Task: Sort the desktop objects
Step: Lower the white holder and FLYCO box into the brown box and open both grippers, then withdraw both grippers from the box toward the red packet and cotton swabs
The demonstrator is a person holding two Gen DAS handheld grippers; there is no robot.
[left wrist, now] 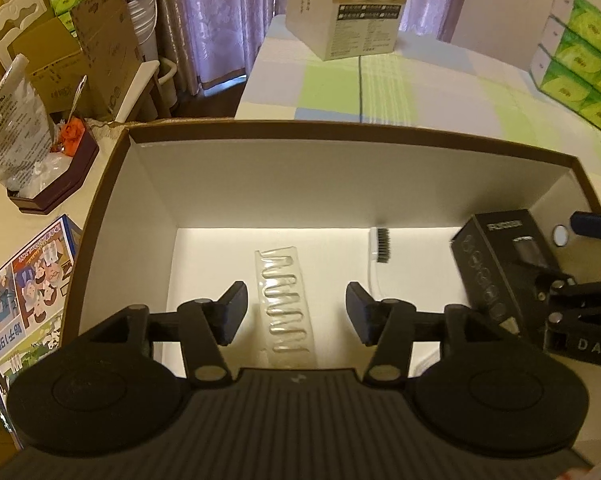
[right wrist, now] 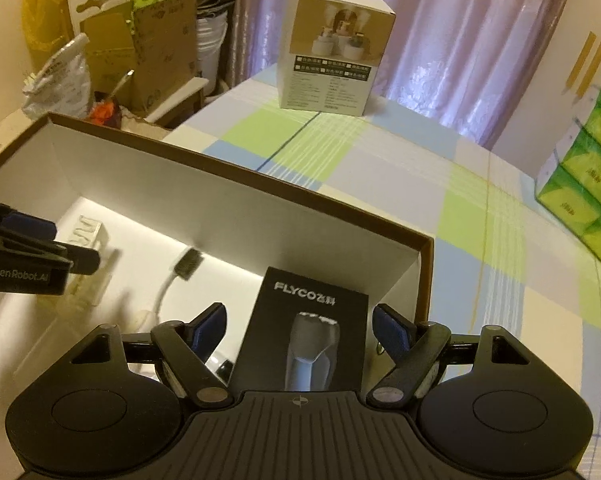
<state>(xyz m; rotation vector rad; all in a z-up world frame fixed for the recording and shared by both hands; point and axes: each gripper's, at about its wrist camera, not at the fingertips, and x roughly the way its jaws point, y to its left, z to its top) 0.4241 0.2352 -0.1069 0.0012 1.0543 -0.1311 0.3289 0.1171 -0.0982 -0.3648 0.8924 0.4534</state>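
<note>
An open brown-rimmed box (left wrist: 340, 132) with a white inside fills both views. A clear plastic blister strip (left wrist: 286, 300) lies on its floor, directly between the fingers of my open left gripper (left wrist: 296, 300), which hangs above it without touching. A white toothbrush with dark bristles (left wrist: 380, 248) rests near the back wall. A black FLYCO shaver box (right wrist: 308, 332) leans in the box's right corner between the spread fingers of my right gripper (right wrist: 300, 320), with a gap on the left side. The shaver box (left wrist: 492, 264) and right gripper (left wrist: 562, 254) also show in the left wrist view.
Beyond the box rim (right wrist: 260, 178) lies a checked tablecloth (right wrist: 380, 168) with a tall product carton (right wrist: 332, 60) at the back and green tissue packs (right wrist: 588, 184) at the right. A dark tray of bags (left wrist: 56, 176) and a colourful carton (left wrist: 24, 296) sit left.
</note>
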